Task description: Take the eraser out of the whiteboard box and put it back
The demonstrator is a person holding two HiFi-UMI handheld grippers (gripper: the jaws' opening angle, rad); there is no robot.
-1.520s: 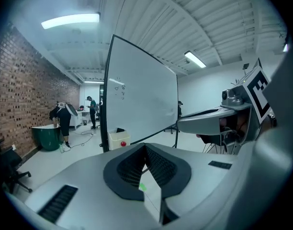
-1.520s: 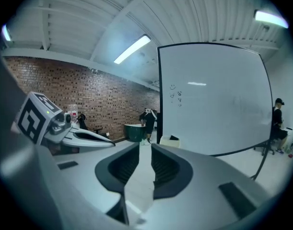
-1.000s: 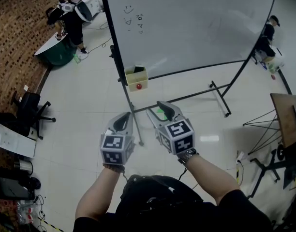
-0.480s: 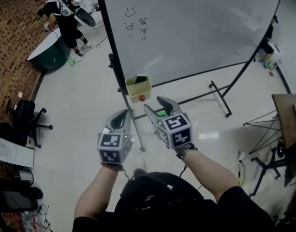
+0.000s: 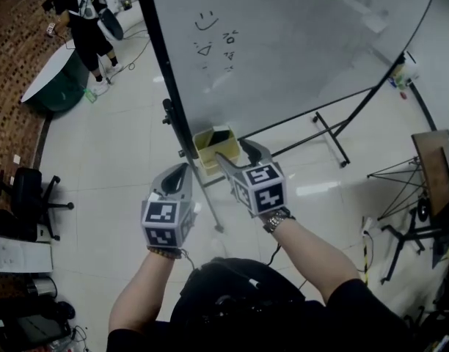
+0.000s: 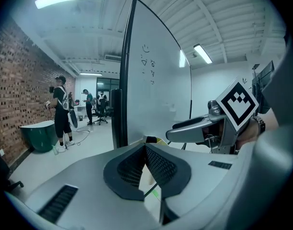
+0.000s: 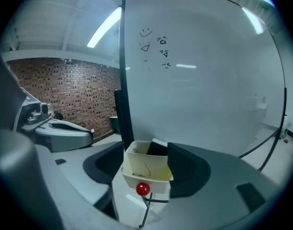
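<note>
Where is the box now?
In the head view the box hangs at the whiteboard's lower left corner, just ahead of the right gripper, whose jaws have just been opening with nothing between them.

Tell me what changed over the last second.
The right hand-held gripper moved forward to the whiteboard box. Its jaws have just been opening and now frame the box without pressing on it. The left hand-held gripper advanced alongside, jaws together and empty. Nothing was taken hold of or let go. The eraser stayed in the box.
</note>
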